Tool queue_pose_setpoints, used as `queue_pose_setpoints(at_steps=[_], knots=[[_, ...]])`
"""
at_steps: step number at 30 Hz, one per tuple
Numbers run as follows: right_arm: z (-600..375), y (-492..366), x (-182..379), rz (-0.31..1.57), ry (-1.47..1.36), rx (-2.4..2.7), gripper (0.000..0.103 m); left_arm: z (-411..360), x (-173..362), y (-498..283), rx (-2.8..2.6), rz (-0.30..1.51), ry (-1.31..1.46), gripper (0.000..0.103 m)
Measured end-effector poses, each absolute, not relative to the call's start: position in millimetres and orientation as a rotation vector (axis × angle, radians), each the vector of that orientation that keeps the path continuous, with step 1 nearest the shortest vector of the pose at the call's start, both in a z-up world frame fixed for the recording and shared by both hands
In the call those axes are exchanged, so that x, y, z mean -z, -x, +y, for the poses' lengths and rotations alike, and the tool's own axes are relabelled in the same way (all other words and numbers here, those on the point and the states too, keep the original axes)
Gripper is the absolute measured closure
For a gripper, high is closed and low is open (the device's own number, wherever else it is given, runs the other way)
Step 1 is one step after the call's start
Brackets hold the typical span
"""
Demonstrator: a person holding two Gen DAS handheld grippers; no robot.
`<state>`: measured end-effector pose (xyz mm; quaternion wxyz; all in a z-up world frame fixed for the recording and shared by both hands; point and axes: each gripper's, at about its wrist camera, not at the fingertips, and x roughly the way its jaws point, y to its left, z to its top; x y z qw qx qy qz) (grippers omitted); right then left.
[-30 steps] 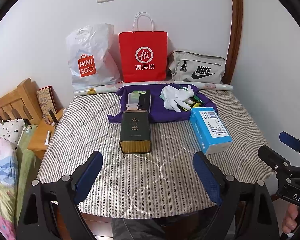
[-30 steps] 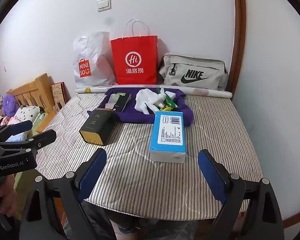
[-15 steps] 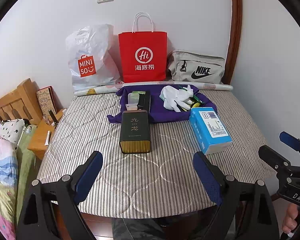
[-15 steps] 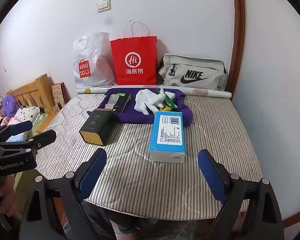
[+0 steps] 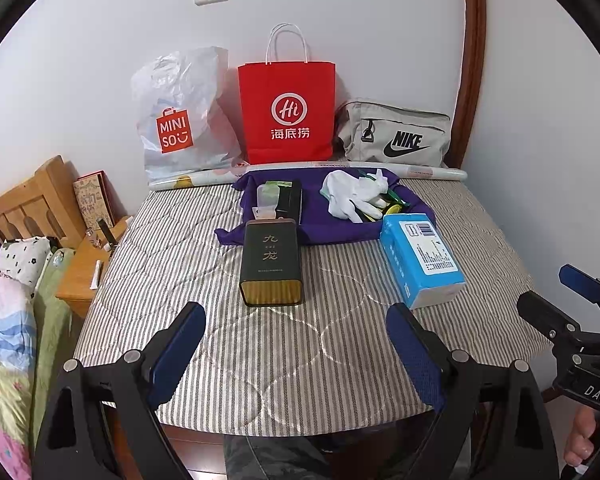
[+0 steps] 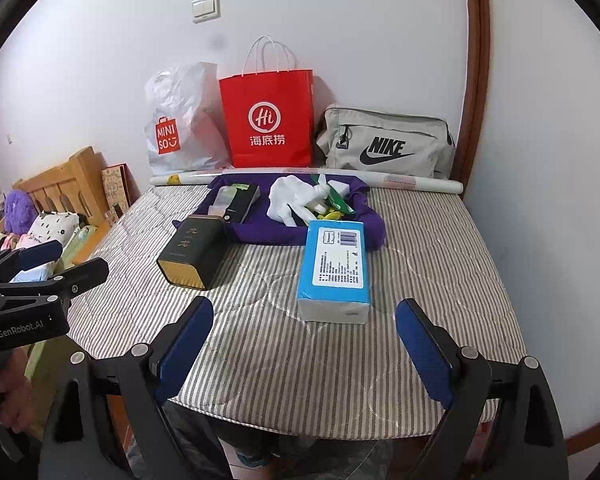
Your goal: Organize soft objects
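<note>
Both claws, left gripper (image 5: 296, 344) and right gripper (image 6: 304, 340), gape wide, empty; blue plastic-wrapped tissue pack (image 6: 334, 268) just ahead of the right; stage indeterminate.

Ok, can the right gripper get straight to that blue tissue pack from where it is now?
Probably yes. The right gripper is open and empty, and the blue tissue pack lies directly ahead on the striped mattress with bare fabric between. The dark tea tin sits off to its left, apart.
</note>
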<state>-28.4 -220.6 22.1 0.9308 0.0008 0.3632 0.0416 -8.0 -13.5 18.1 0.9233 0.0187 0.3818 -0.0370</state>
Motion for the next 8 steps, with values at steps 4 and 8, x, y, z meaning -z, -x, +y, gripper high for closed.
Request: queue_pose_setpoints(at_steps=[4,8], knots=[[-221.5,27.4,-21.2,0.747,-0.003,-0.086,0.011,-13.8,-17.6,6.8,0.076,0.785,-0.040,0.011],[-222.0,25.5,-19.7,0.753,-0.002,-0.087,0.011,-14.0,-17.5,9.2,0.069,0.764,-0.054,0.011]])
